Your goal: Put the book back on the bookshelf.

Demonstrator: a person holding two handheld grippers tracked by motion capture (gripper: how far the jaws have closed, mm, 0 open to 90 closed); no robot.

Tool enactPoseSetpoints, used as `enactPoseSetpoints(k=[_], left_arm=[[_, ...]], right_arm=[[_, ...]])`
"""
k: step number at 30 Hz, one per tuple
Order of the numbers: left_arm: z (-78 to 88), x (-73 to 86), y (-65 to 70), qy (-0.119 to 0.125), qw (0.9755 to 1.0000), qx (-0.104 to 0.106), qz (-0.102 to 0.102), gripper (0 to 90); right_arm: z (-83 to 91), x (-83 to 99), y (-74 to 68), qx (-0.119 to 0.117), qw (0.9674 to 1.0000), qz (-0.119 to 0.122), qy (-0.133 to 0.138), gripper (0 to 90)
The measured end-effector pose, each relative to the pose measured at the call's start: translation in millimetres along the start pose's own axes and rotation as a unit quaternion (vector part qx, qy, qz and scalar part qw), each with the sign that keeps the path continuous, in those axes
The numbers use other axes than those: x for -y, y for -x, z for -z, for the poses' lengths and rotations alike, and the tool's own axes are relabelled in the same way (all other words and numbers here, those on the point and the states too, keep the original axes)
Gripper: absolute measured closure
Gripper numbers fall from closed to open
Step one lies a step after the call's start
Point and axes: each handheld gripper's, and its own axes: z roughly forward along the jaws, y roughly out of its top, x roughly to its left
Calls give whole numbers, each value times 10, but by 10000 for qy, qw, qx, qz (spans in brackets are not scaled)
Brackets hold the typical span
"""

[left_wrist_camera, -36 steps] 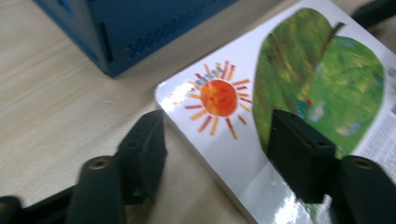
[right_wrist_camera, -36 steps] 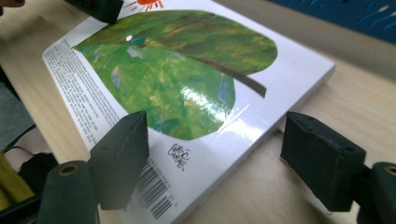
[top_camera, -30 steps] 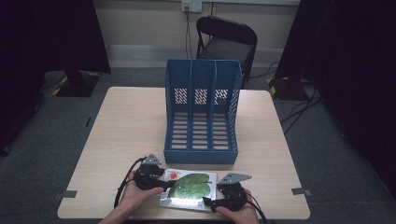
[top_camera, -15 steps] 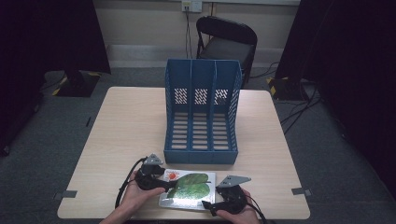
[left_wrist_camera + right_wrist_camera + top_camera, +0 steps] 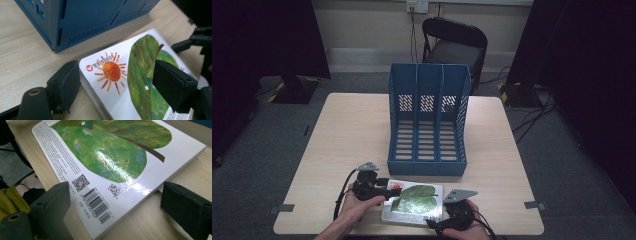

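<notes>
Evidently the step in hand is getting a grip on the book before lifting it. From the high view, the glossy white picture book with a green leaf and an orange sun on its cover point(image 5: 413, 201) lies flat on the pale wooden table point(image 5: 342, 135), just in front of the blue plastic three-slot file holder point(image 5: 427, 120). The left gripper point(image 5: 384, 191) sits at the book's left end, and the right gripper point(image 5: 438, 224) at the book's near right corner.

From the left gripper view, the jaws stand partly open and straddle the book's end point(image 5: 117, 80): one pad is beside the book's edge near the table, the other hovers over the leaf, and neither visibly presses. The file holder's base point(image 5: 82, 22) lies just beyond the book.

From the right gripper view, the jaws have just been opening and now stand wide, with the book's barcode corner point(image 5: 105, 202) between them, untouched.

By this reading, the next move calls for both grippers to close on the book's edges, then raise it upright toward a slot of the holder.
</notes>
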Motion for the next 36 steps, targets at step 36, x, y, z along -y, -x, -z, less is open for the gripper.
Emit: enactPoseSetpoints(k=[36], left_arm=[[-43, 36, 130, -96, 9921, 1199, 347, 416]], right_arm=[[15, 10, -2, -206, 9998, 16, -37, 74]])
